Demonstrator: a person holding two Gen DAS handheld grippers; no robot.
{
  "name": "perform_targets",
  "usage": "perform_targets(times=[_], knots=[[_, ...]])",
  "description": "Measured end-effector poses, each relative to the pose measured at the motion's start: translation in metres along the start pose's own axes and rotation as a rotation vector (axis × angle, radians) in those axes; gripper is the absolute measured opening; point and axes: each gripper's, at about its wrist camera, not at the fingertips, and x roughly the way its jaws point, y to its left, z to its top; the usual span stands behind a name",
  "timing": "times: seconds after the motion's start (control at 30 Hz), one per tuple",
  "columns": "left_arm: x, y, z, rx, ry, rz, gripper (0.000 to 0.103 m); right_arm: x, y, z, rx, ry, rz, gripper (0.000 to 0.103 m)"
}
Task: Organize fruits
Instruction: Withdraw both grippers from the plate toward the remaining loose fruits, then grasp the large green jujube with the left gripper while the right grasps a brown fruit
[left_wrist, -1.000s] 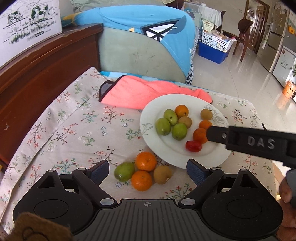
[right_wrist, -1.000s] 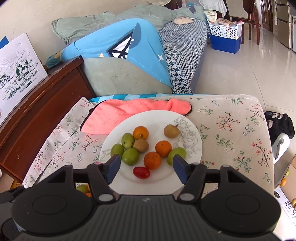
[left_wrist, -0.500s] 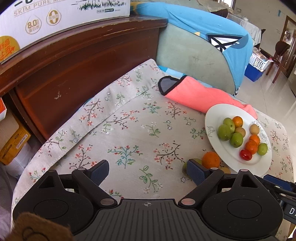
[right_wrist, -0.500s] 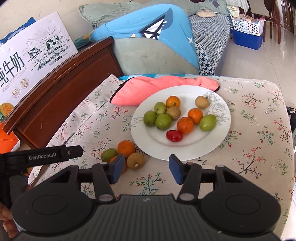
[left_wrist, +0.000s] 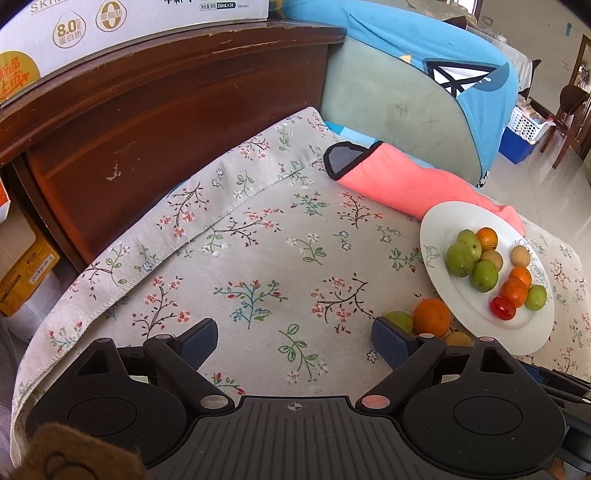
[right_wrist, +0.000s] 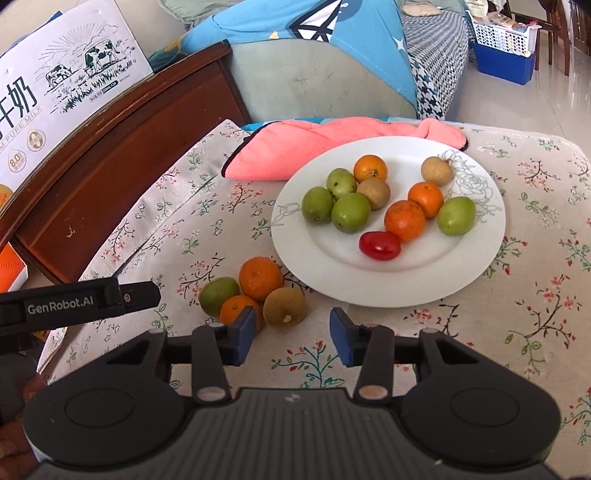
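A white plate (right_wrist: 476, 266) on the floral cloth holds several green, orange and brown fruits and one red tomato (right_wrist: 379, 246). It also shows at the right of the left wrist view (left_wrist: 439, 258). Beside its near left rim lie loose fruits: a large orange (right_wrist: 260, 278), a small orange (right_wrist: 236, 309), a green fruit (right_wrist: 218, 294) and a brown kiwi (right_wrist: 285, 305). My right gripper (right_wrist: 291, 336) is open and empty, just in front of the kiwi. My left gripper (left_wrist: 293, 343) is open and empty over bare cloth, left of the loose fruits (left_wrist: 431, 318).
A pink towel (right_wrist: 314, 146) lies behind the plate. A dark wooden cabinet (left_wrist: 147, 110) with milk cartons (right_wrist: 70, 85) borders the table on the left. A sofa with a blue cover (right_wrist: 314, 40) stands behind. The left gripper's side (right_wrist: 77, 302) shows at the left.
My left gripper has swung away to the left, off the loose fruits. My right gripper has pulled back from the plate and moved left, now facing the loose fruits.
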Motion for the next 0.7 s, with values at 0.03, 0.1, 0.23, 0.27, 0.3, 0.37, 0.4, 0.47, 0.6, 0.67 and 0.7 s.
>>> perform_targets(times=[0.03,0.1,0.23,0.27,0.3,0.37,0.4,0.47,0.6,0.67,0.7], knots=[[0.002,-0.001,-0.001,-0.001,-0.002,-0.004,0.092,0.002,0.000,0.000,0.004,-0.001,-0.004,0.045],[0.005,-0.004,-0.002,0.000,-0.004,-0.013,0.091,0.007,-0.001,0.000,0.009,-0.001,-0.011,0.043],[0.014,-0.010,-0.007,0.001,-0.010,-0.037,0.090,0.011,-0.001,0.000,0.012,-0.011,0.020,0.033],[0.016,-0.011,-0.008,-0.001,-0.010,-0.042,0.090,0.011,-0.001,-0.001,0.004,-0.014,0.028,0.030],[0.018,-0.011,-0.010,-0.007,-0.011,-0.047,0.090,0.011,0.000,-0.001,-0.002,-0.012,0.035,0.026],[0.022,-0.010,-0.013,-0.016,-0.006,-0.052,0.088,0.009,0.000,-0.001,-0.003,-0.001,0.037,0.026],[0.023,-0.010,-0.014,-0.023,-0.013,-0.062,0.088,0.008,-0.001,-0.001,0.003,0.004,0.041,0.026],[0.024,-0.011,-0.015,-0.023,-0.023,-0.081,0.088,0.005,-0.004,-0.002,0.011,0.009,0.040,0.026],[0.025,-0.021,-0.017,0.013,-0.036,-0.093,0.087,0.001,-0.007,-0.002,0.017,0.019,0.025,0.026],[0.026,-0.024,-0.018,0.016,-0.048,-0.096,0.087,0.000,-0.008,-0.003,0.017,0.022,0.026,0.026],[0.026,-0.025,-0.018,0.015,-0.052,-0.101,0.087,0.000,-0.008,-0.003,0.014,0.021,0.025,0.026]])
